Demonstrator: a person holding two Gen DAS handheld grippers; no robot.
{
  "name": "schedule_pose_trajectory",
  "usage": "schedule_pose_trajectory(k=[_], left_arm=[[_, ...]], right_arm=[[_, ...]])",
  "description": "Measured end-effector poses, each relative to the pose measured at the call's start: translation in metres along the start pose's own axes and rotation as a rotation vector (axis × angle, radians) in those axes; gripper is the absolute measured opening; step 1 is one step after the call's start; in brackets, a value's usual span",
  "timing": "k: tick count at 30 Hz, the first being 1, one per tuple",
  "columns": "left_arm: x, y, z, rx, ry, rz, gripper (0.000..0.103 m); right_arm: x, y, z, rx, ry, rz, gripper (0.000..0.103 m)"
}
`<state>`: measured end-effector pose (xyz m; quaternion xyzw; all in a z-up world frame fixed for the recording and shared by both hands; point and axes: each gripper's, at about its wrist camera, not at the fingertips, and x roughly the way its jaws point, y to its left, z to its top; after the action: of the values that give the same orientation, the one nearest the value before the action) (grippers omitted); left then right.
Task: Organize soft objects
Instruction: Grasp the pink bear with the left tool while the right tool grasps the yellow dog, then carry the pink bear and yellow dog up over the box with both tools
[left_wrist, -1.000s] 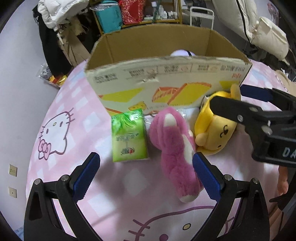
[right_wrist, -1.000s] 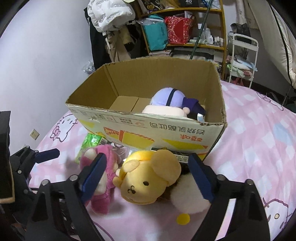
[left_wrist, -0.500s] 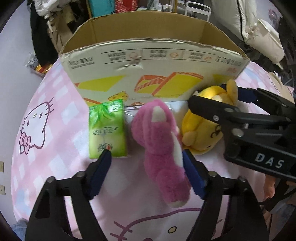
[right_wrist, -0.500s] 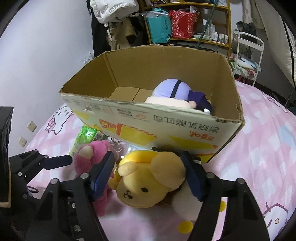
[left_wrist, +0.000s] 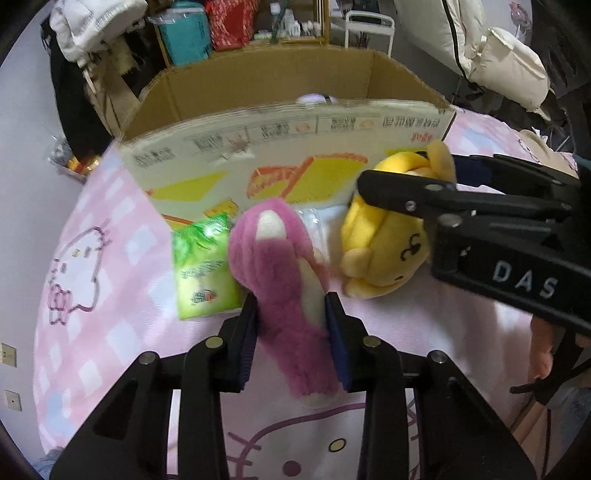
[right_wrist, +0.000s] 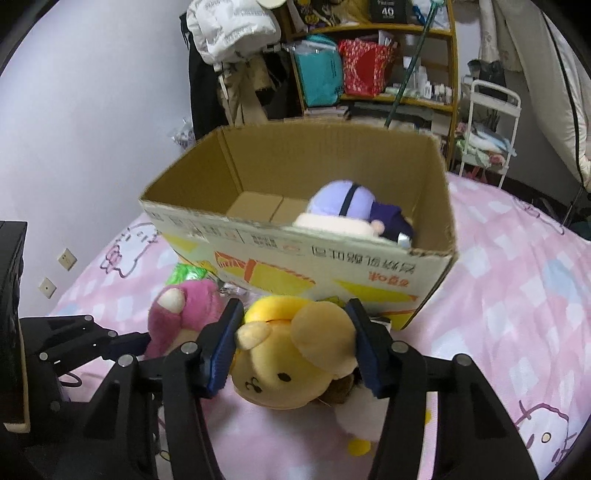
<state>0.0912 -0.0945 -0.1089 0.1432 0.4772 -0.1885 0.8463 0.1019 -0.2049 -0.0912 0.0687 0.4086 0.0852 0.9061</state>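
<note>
**Two wrist views, one box front**

The left wrist camera looks low and close across the bed (left_wrist: 110, 266) toward the cardboard box (left_wrist: 288, 147). The right wrist camera sits higher, seeing into the cardboard box (right_wrist: 332, 170). Both share its printed front and the shelf (right_wrist: 373, 99) beyond.

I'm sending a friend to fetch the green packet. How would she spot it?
Find the open cardboard box on the pink bedcover. Against its printed front lie two plush toys and, flat beside the pink plush, the green packet: the only flat, glossy, rectangular item there.
</note>
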Motion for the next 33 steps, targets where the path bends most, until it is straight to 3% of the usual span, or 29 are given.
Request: schedule_pose_trajectory(k=[6, 18, 24, 33], left_arm=[[-0.03, 0.007, -0.003, -0.021, -0.106, 0.049, 0.034], [-0.102, 0.036, -0.001, -0.08, -0.419, 0.147, 0.034], [-0.117, 0.053, 0.009, -0.106, -0.512, 0.167, 0.034], [-0.131, 0.06, 0.039, -0.096, -0.619, 0.191, 0.034]], right_arm=[[-0.024, 0.005, 0.005, -0.013, -0.088, 0.001, 0.06], [-0.076, 0.004, 0.018, -0.017, -0.291, 0.016, 0.06], [-0.102, 0.008, 0.031, -0.041, -0.408, -0.013, 0.06], [-0.115, 0.001, 0.058, -0.033, -0.508, -0.062, 0.06]])
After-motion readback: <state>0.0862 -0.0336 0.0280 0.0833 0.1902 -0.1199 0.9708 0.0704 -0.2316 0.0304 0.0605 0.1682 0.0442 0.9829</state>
